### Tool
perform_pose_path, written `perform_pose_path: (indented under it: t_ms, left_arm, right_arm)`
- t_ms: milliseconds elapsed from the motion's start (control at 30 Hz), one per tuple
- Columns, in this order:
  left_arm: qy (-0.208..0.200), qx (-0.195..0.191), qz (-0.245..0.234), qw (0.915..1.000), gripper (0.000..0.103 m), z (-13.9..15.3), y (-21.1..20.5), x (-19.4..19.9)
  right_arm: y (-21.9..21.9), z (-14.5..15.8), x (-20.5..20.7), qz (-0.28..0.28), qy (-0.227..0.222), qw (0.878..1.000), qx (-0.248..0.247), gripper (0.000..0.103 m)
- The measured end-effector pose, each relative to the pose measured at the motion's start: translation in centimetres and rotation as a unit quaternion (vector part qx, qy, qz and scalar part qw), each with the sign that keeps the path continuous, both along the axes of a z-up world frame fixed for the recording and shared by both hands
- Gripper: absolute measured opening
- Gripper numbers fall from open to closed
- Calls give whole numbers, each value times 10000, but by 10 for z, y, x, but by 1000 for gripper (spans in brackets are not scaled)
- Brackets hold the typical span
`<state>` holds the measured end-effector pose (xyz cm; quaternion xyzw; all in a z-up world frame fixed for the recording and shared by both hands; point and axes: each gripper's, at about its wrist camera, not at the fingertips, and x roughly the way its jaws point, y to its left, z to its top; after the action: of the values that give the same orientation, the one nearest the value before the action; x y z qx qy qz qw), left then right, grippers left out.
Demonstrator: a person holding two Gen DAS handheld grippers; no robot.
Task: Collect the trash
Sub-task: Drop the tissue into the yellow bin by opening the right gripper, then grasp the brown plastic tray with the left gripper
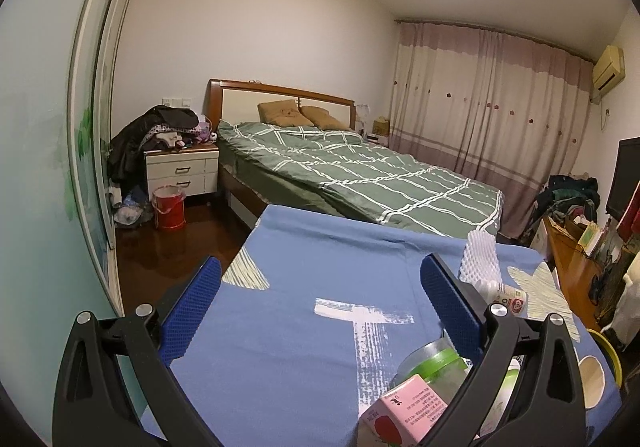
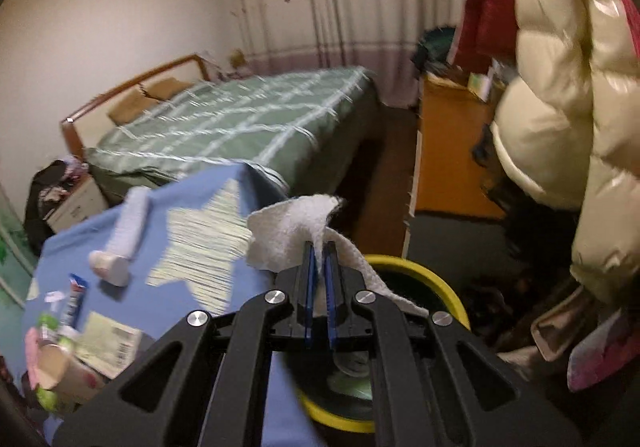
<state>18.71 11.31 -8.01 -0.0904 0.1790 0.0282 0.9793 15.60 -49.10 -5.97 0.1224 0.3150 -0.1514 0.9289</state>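
The right gripper (image 2: 319,247) pinched a tissue (image 2: 288,235) above the yellow bin (image 2: 436,279); the left gripper (image 1: 320,283) was wide apart

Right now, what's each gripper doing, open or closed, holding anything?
Left gripper: open, holding nothing.
Right gripper: closed on a white paper towel, above the yellow bin.

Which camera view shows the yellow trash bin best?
The right wrist view: the yellow trash bin shows its rim and dark inside beneath the right gripper, which holds a white paper towel. The left wrist view shows only a yellow rim sliver.
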Motion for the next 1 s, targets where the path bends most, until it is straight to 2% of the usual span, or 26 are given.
perform_pose_path:
  t_ms: [67, 133, 200, 233, 333, 467, 533, 633, 800, 1000]
  left_arm:
    - [19, -4, -3, 10000, 98, -1, 0, 1]
    - [38, 1, -16, 10000, 98, -2, -1, 2]
    - [53, 12, -26, 10000, 98, -2, -2, 2]
    - [62, 22, -38, 10000, 98, -2, -3, 3]
    - [75, 44, -62, 9999, 98, -2, -4, 5]
    - [100, 103, -117, 9998, 98, -4, -8, 6]
    - [100, 148, -129, 9998, 98, -4, -9, 4]
    - [81, 192, -150, 9997, 98, -5, -11, 4]
    - [21, 210, -250, 9995, 98, -4, -13, 4]
    - [287, 203, -695, 9970, 98, -1, -19, 4]
  right_arm:
    - [-12, -12, 2, -155, 181, 9997, 3, 6]
    - [-19, -19, 0, -289, 282, 9992, -4, 13]
    - [-19, -26, -1, -463, 398, 9981, -84, 31]
    - [-20, -31, -2, -556, 444, 9974, -133, 34]
    - [-23, -36, -5, -673, 442, 9967, -77, 35]
    - [-6, -30, 6, -365, 135, 9991, 148, 37]
    - [10, -27, 21, -103, -127, 9995, 254, 42]
    - [40, -26, 55, 285, -359, 9982, 381, 43]
    - [75, -32, 97, 684, -500, 9955, 436, 43]
    - [88, -47, 110, 873, -156, 9952, 417, 45]
